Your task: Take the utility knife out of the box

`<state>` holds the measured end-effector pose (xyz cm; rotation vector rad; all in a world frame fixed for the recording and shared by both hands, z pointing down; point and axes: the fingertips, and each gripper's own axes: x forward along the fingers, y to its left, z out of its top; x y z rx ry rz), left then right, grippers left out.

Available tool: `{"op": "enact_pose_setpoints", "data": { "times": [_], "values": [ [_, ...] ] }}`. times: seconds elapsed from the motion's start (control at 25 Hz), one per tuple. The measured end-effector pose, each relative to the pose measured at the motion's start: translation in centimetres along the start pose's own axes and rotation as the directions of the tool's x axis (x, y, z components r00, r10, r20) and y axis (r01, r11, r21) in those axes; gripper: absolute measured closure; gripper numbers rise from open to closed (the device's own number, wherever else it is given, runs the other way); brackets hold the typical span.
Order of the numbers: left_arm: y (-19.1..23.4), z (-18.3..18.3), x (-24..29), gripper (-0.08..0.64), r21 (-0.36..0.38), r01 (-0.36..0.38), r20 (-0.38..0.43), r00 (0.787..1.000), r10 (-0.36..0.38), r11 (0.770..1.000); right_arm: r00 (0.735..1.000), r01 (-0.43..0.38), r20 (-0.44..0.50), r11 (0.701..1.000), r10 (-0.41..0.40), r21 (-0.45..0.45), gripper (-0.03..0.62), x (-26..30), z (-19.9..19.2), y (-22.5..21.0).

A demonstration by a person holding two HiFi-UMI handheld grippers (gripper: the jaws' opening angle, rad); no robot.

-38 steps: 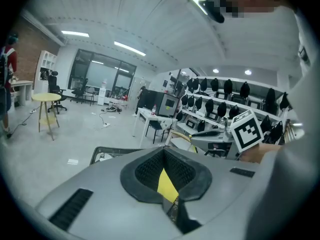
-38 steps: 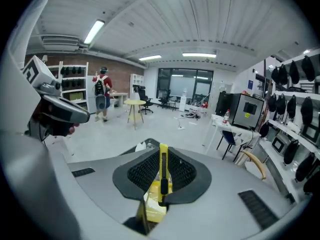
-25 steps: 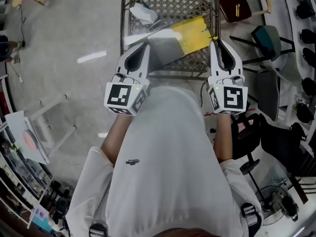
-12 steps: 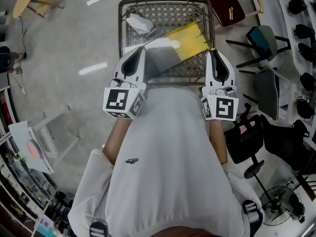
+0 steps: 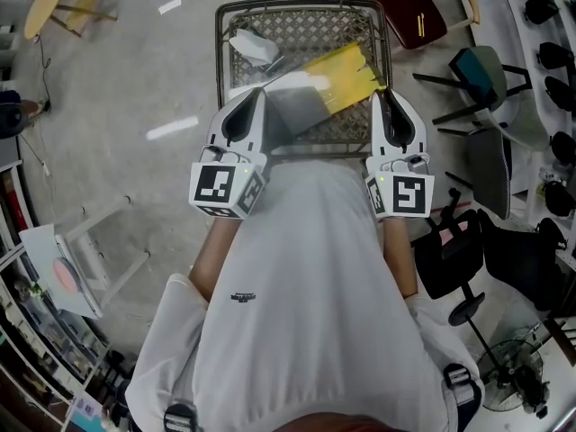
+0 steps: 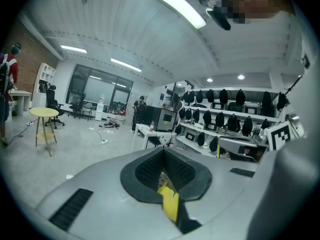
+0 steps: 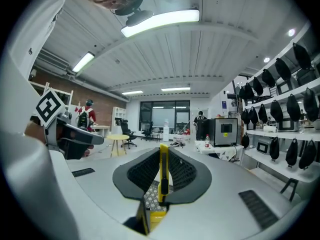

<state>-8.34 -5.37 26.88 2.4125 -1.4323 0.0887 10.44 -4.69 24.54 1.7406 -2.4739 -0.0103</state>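
Note:
In the head view a flat grey and yellow box (image 5: 317,86) hangs above a metal mesh chair seat (image 5: 306,25), held between my two grippers. My left gripper (image 5: 262,95) is shut on the box's grey left end; its own view shows a yellow edge of the box (image 6: 170,204) pinched low between the pads. My right gripper (image 5: 382,99) is at the box's yellow right end. There it is shut on the utility knife (image 7: 162,171), a thin yellow blade holder with a black slider, standing edge-on between the pads. A yellow box flap (image 7: 145,219) shows below it.
A crumpled white wrapper (image 5: 252,45) lies on the mesh seat. A dark red chair (image 5: 409,12) and black office chairs (image 5: 490,70) stand to the right, a white rack (image 5: 81,259) to the left. My white-shirted torso fills the lower middle.
The right gripper has shifted slightly left and turned a little, still at the box's yellow end. The left gripper and the box have hardly moved.

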Motion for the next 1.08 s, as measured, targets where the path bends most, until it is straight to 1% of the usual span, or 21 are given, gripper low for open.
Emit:
{"op": "enact_pose_setpoints", "data": {
  "times": [0.44,1.08],
  "values": [
    [-0.6,-0.6,-0.1,0.558,-0.003,0.007,-0.015,1.0,-0.007,1.0,1.0,-0.015,-0.015,1.0,0.015,-0.004,0.552,-0.1,-0.5,0.6],
    [-1.5,-0.9,-0.4,0.558,0.0,0.002,-0.027,1.0,-0.002,1.0,1.0,-0.027,-0.016,1.0,0.026,-0.012,0.551,-0.6,-0.4,0.2]
  ]
}}
